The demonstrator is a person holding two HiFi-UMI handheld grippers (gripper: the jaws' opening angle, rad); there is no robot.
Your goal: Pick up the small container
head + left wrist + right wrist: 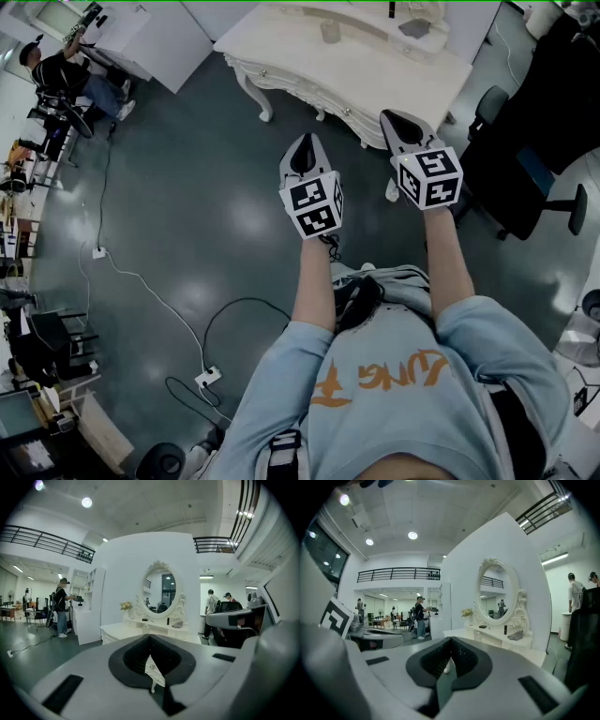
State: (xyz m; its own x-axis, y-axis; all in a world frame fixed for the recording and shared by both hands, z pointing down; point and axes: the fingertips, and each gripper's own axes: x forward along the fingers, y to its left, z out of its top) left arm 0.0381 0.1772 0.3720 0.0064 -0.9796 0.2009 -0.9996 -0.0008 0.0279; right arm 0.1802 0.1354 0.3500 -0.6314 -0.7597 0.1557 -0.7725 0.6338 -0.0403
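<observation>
Grey floor short of white tabletop, with small container standing well ahead on it; left hand-held gripper and right hand-held gripper both closed, empty, right nearer.

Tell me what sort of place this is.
Probably a big indoor hall used as a studio or mock-up space: a white dressing table with an oval mirror stands against a freestanding wall, a railed balcony runs above, and cables trail over the dark floor.
</observation>
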